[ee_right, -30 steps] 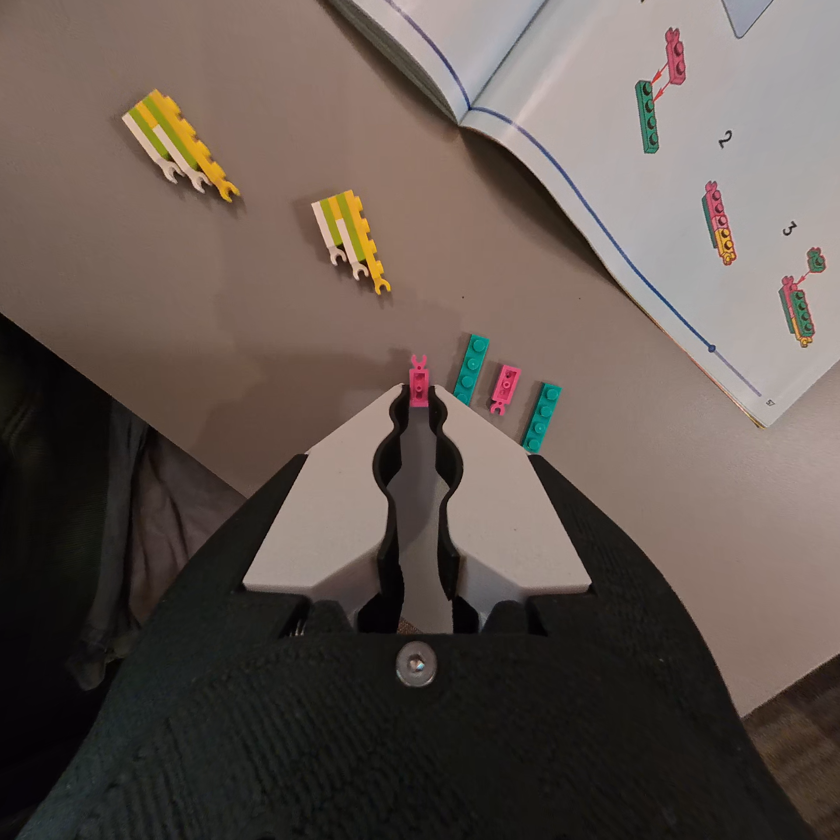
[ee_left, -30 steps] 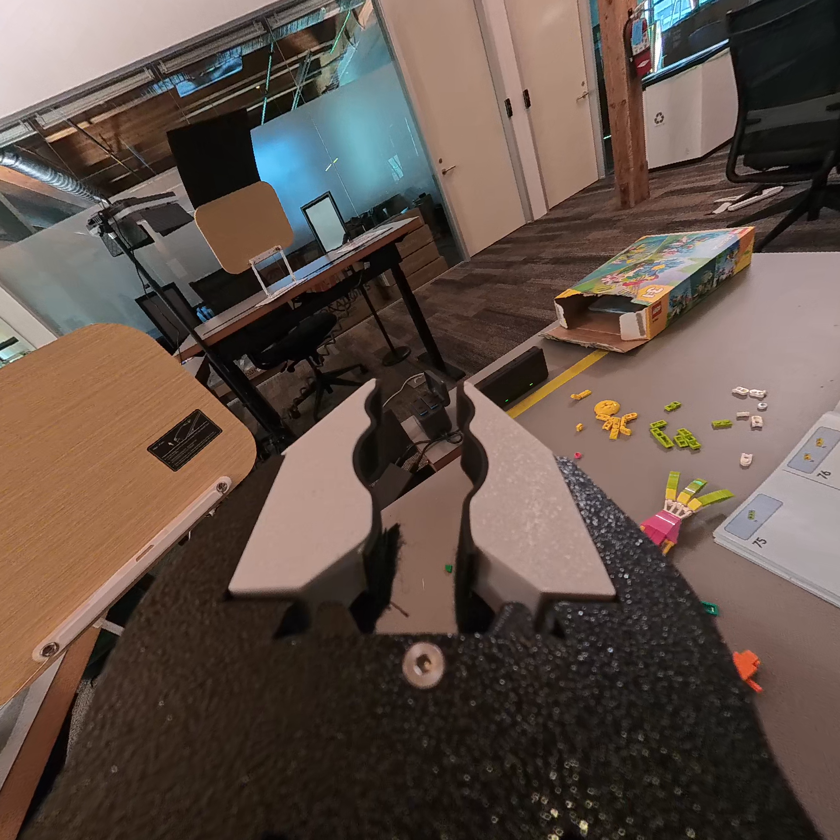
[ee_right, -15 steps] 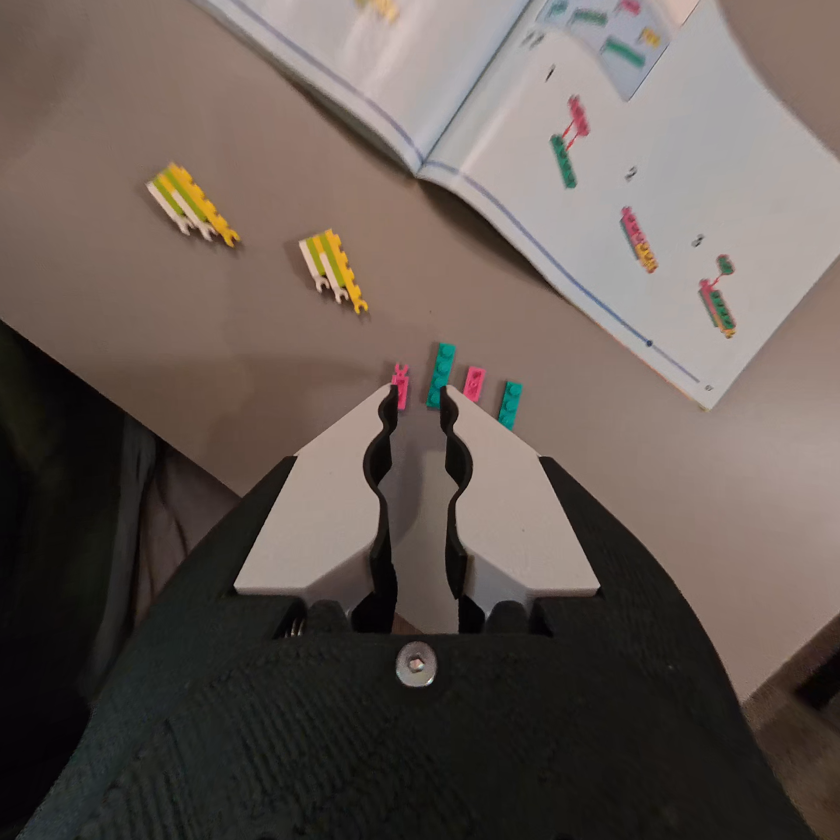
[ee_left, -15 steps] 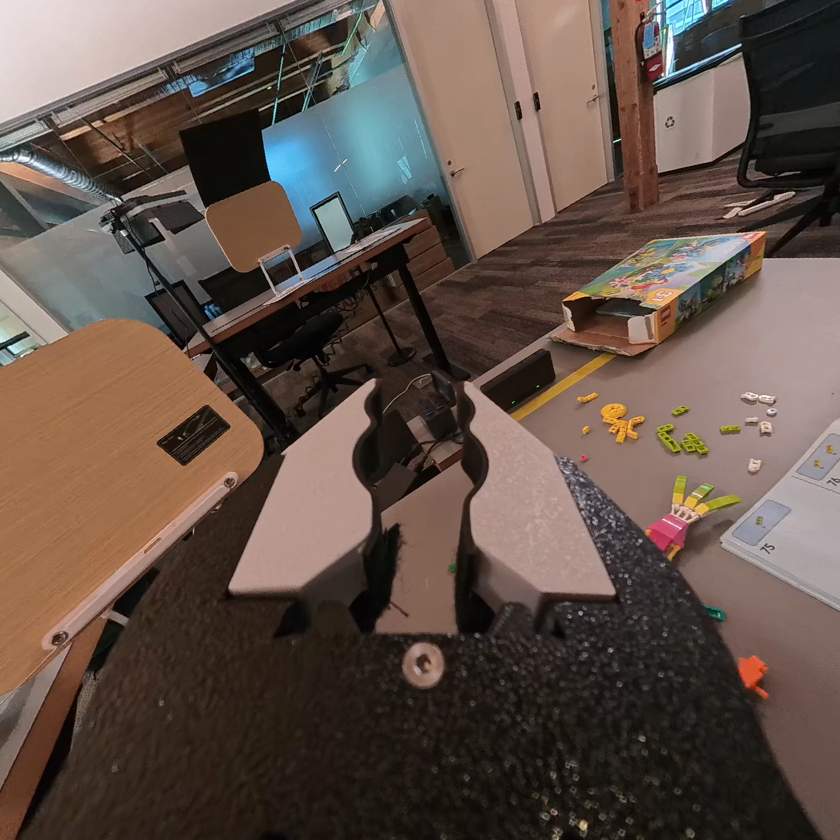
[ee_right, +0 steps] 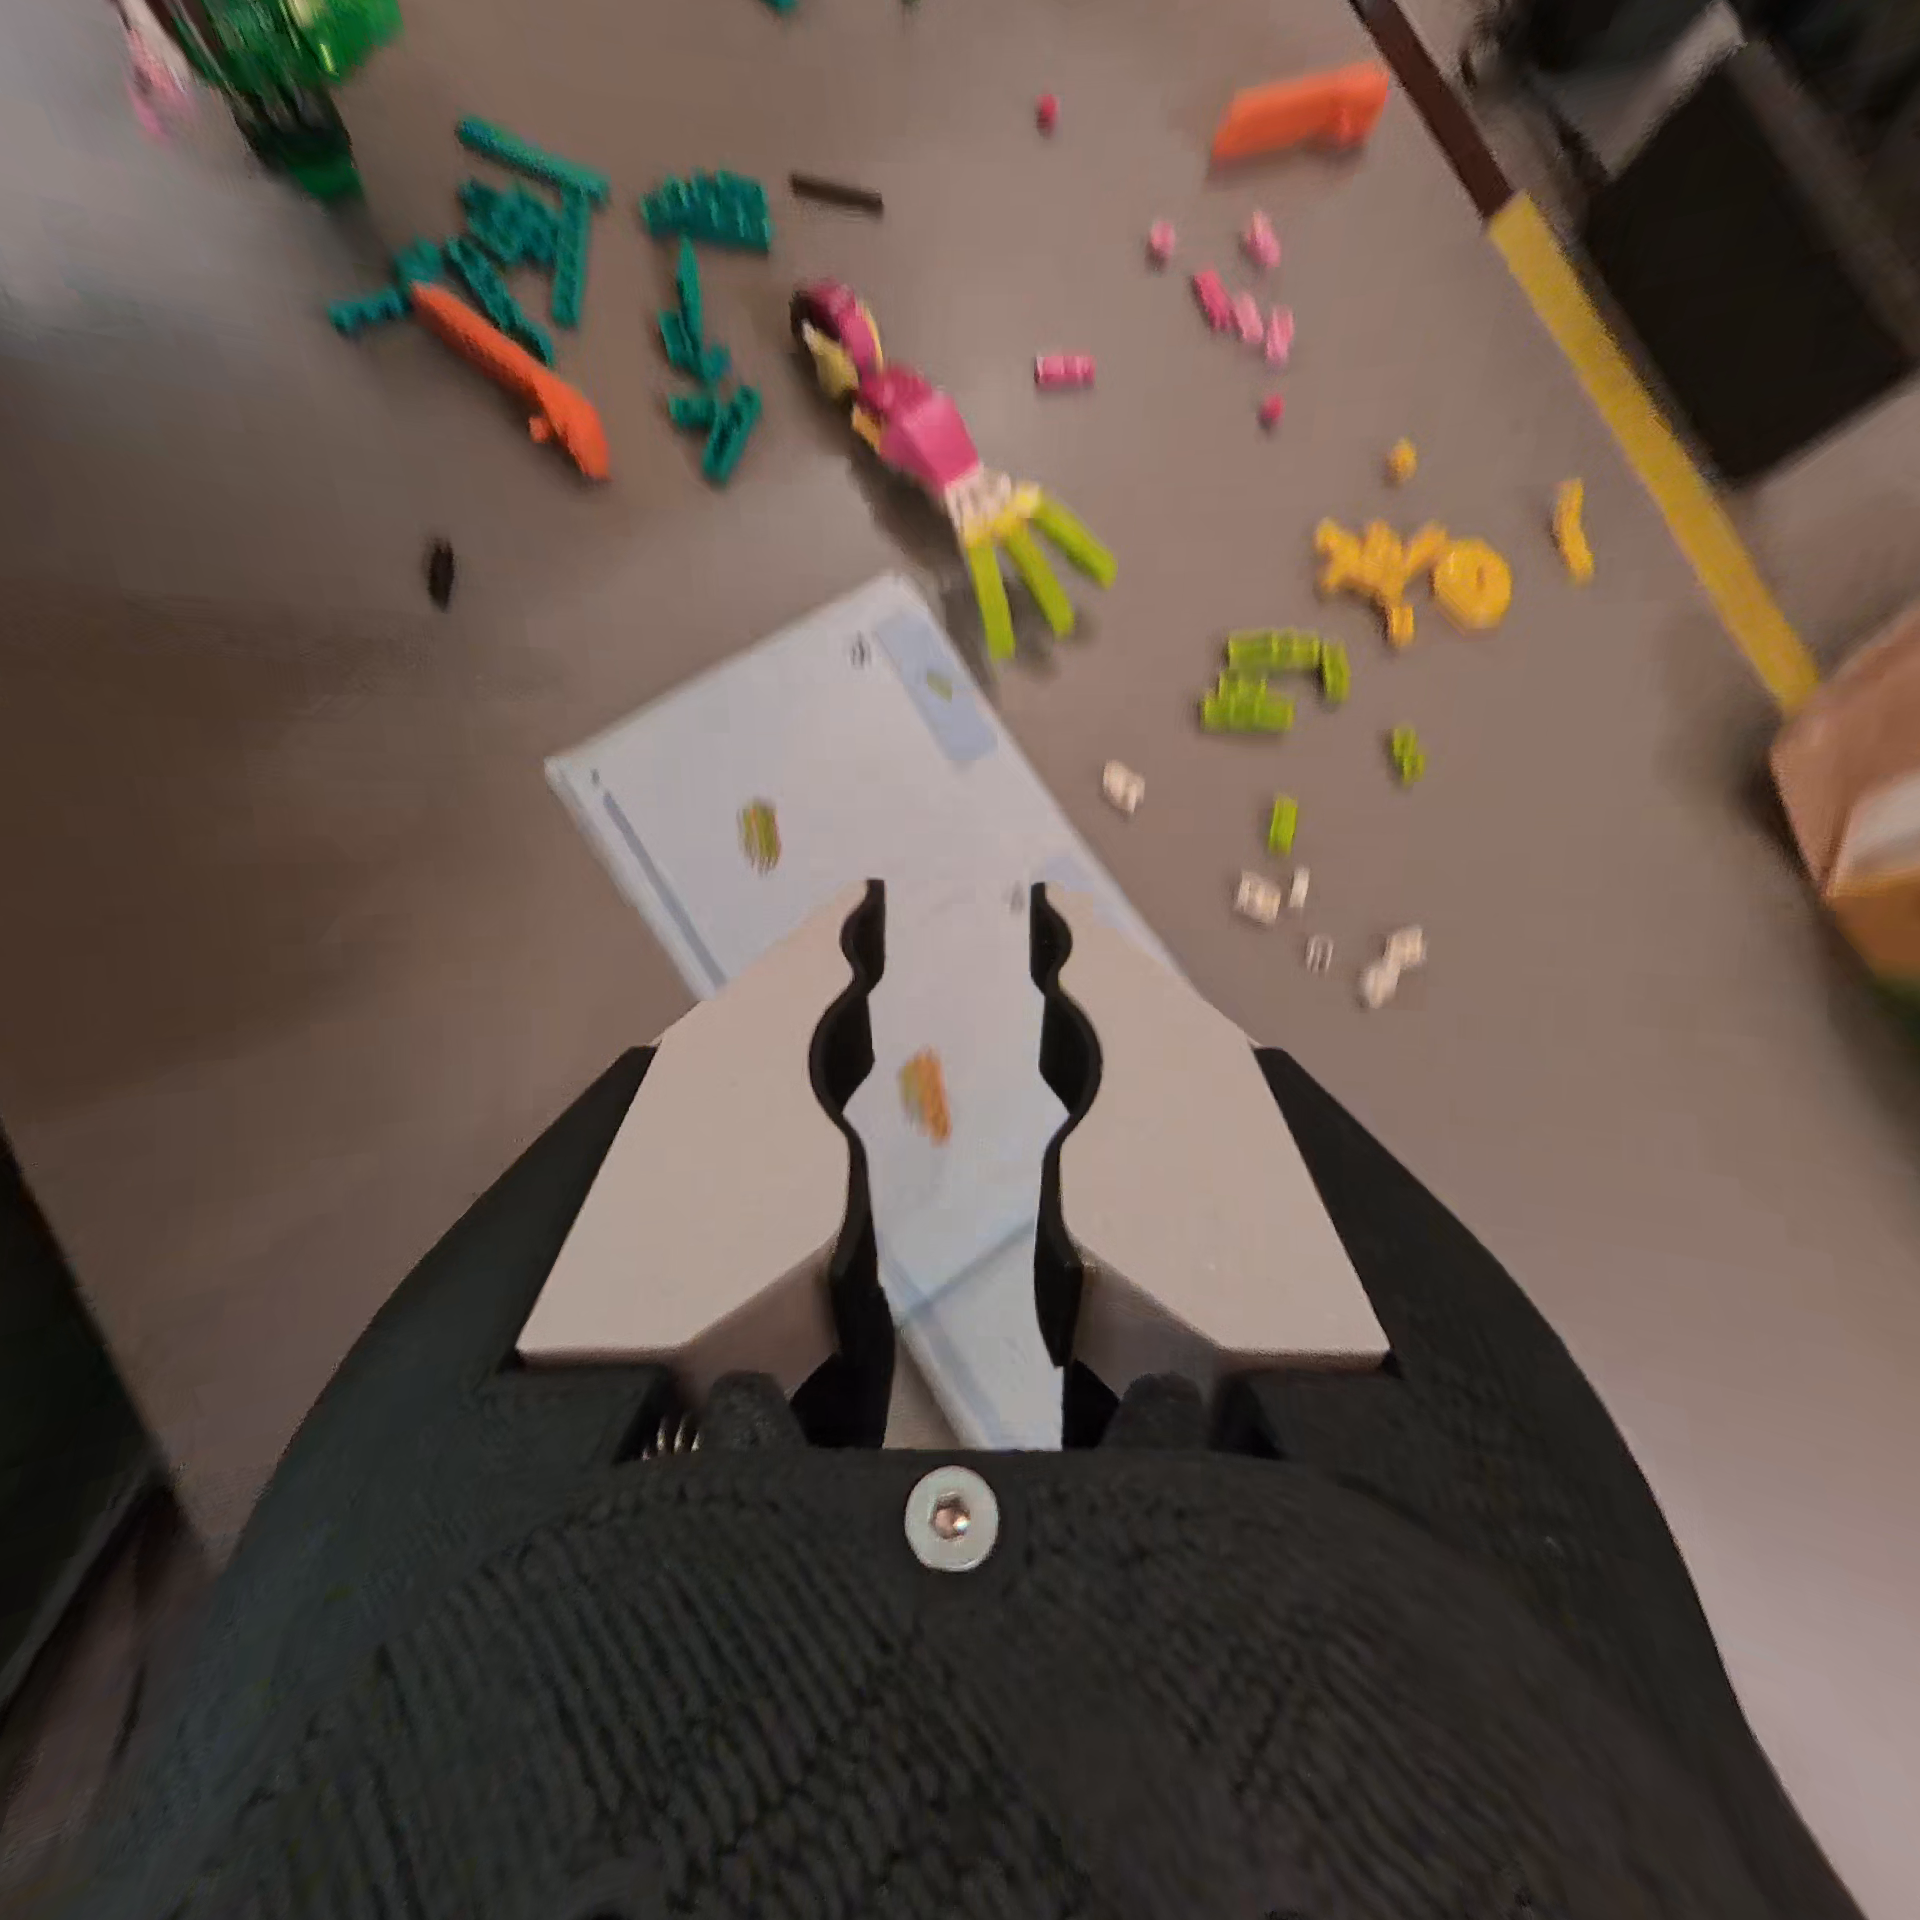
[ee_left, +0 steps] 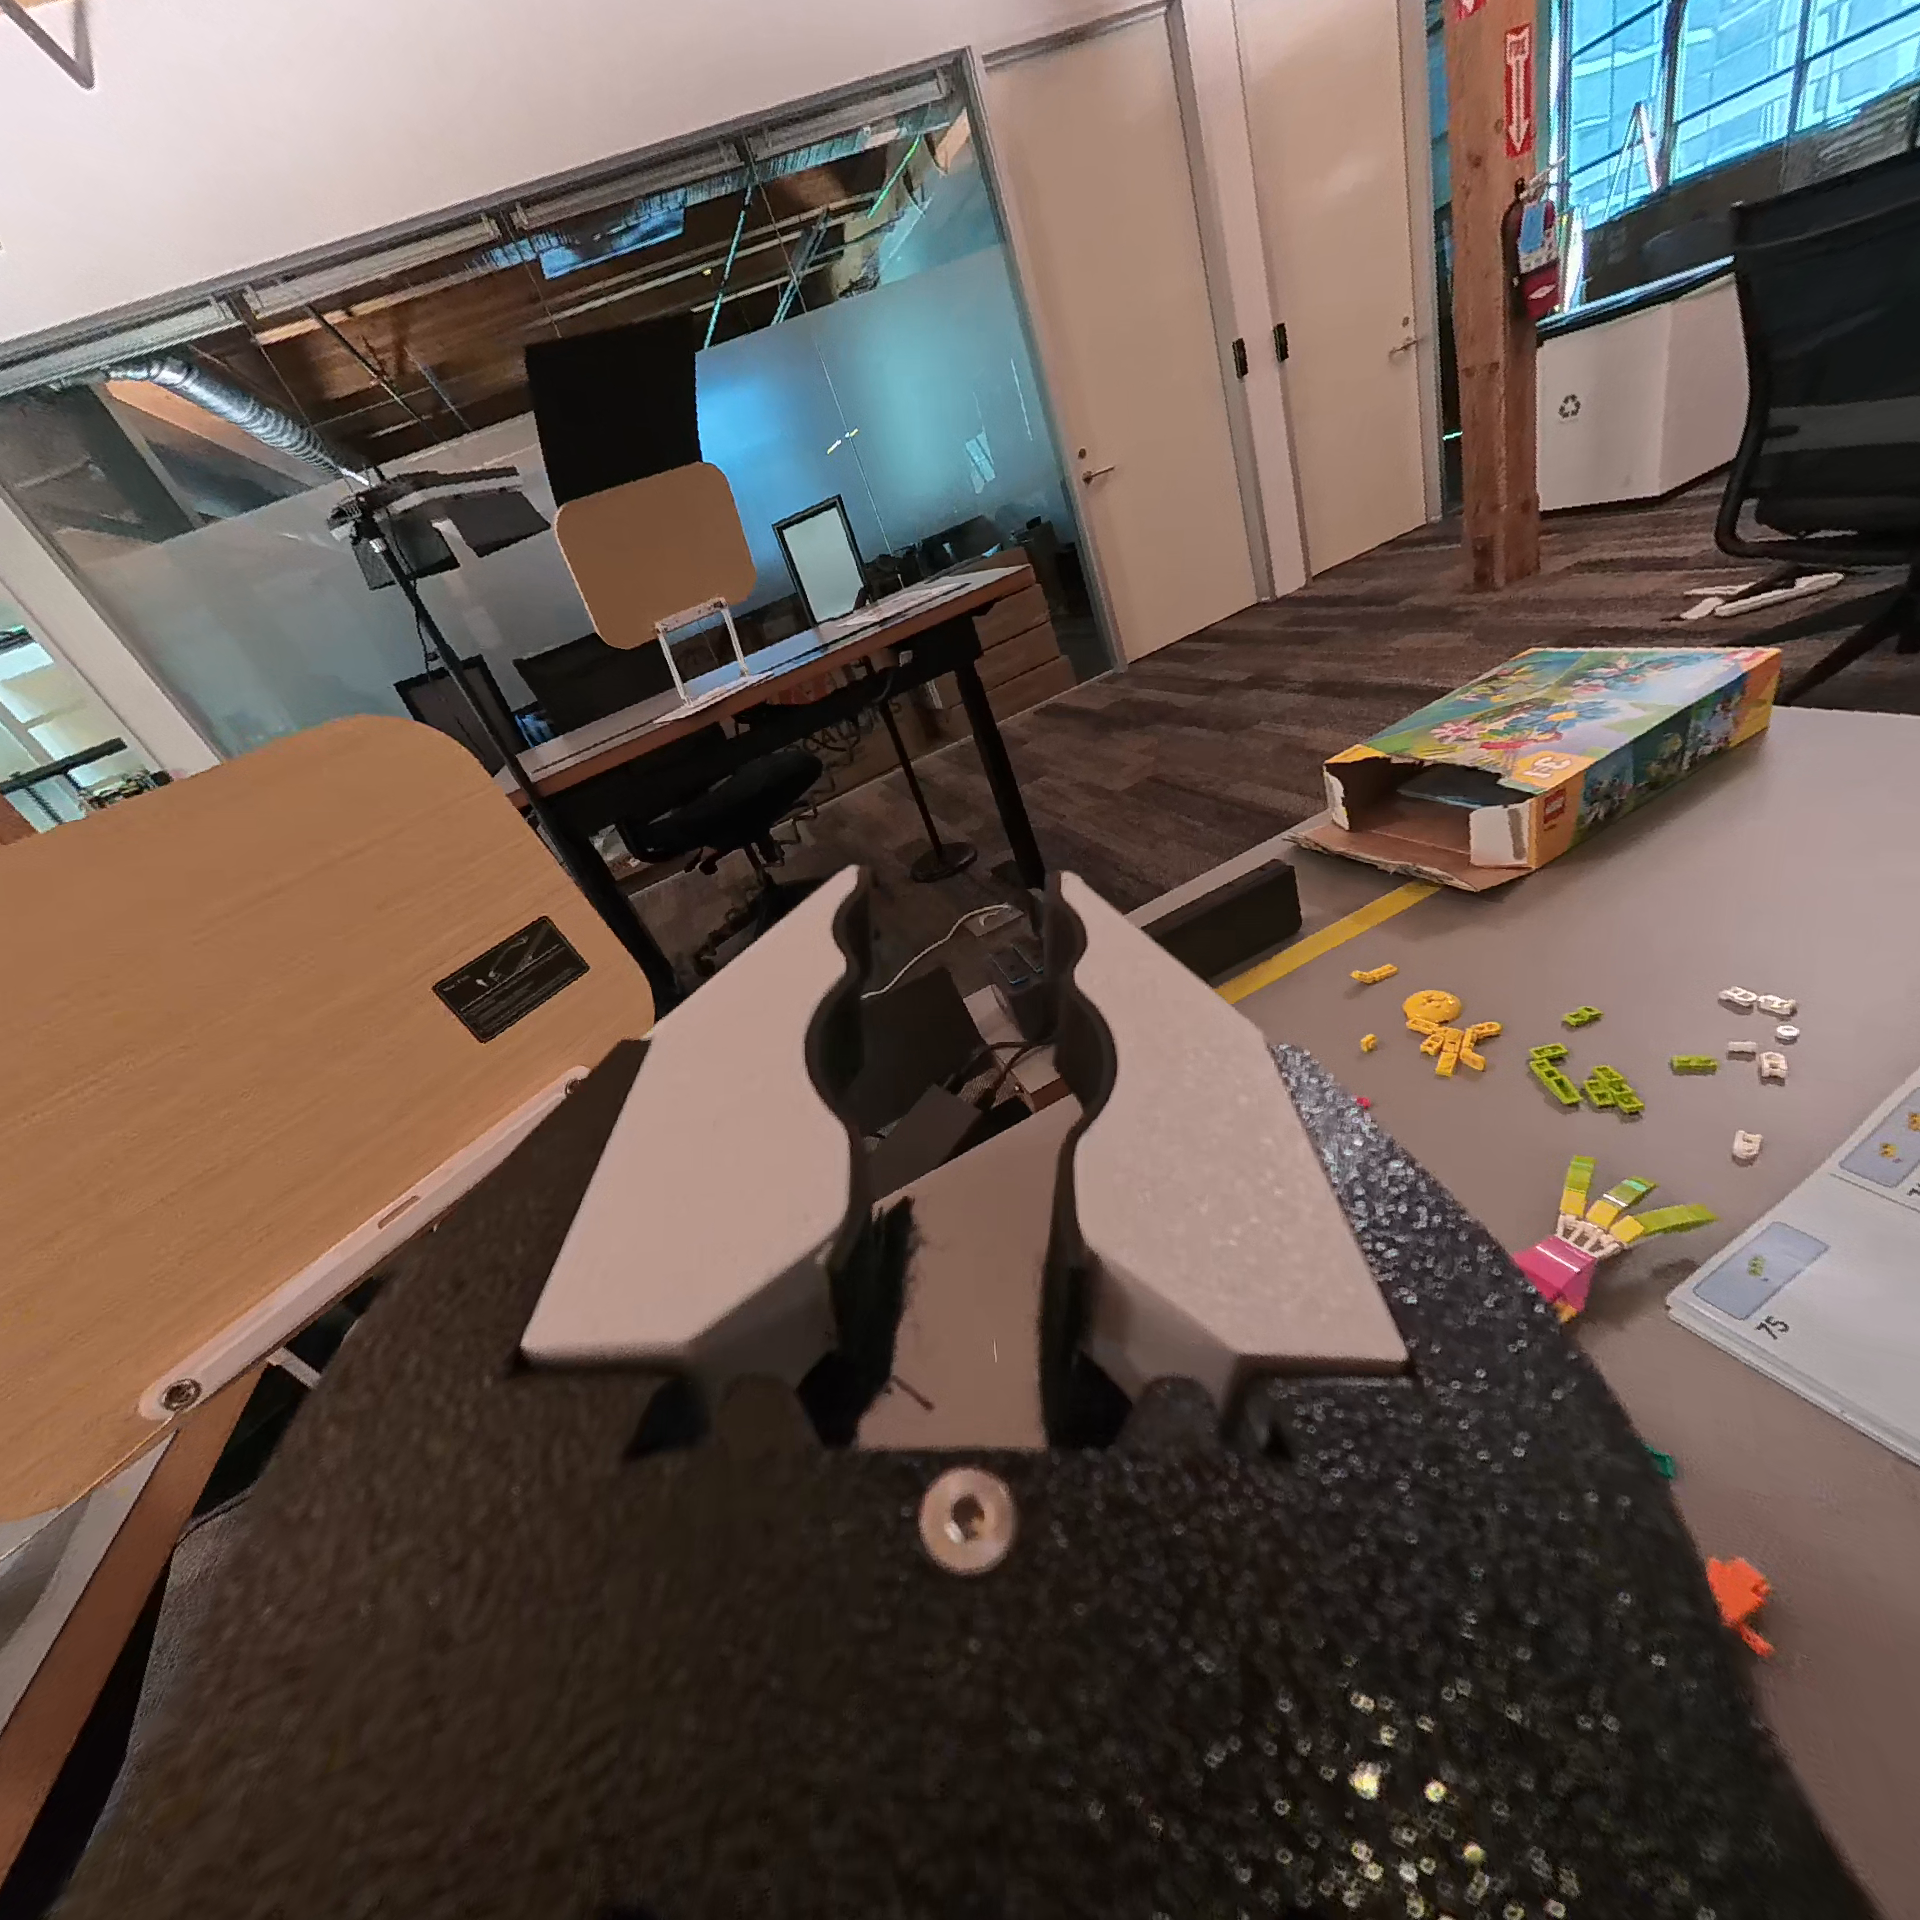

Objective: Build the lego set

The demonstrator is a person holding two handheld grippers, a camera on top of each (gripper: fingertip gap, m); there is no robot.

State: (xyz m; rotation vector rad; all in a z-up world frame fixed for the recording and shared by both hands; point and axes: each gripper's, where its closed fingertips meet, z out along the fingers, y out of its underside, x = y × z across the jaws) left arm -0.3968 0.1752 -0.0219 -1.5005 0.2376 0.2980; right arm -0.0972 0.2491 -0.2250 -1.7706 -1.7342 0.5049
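- Lego pieces (ee_left: 1579, 1075) lie scattered on the grey table (ee_left: 1662, 894), ahead and to the right of your left gripper (ee_left: 961, 914), which hangs released and empty, aimed past the table edge at the office beyond.
- Just right of that gripper's body lies the pink-and-green assembly (ee_left: 1600, 1236), with the booklet (ee_left: 1818, 1309) beyond it and the opened box (ee_left: 1558, 758) far ahead to the right.
- Your right gripper (ee_right: 954, 888) is also parted and holds nothing; it hovers over the booklet (ee_right: 831, 790), with teal pieces (ee_right: 582, 260) ahead to the left and green and yellow ones ahead to the right.
- That view is smeared by motion: reach in at this speed and you could scatter small pieces or miss the one you want.
- Half a second ago the right gripper looked down on pink and teal plates at its tips; now it has swung away to the far piles. The left has barely shifted.
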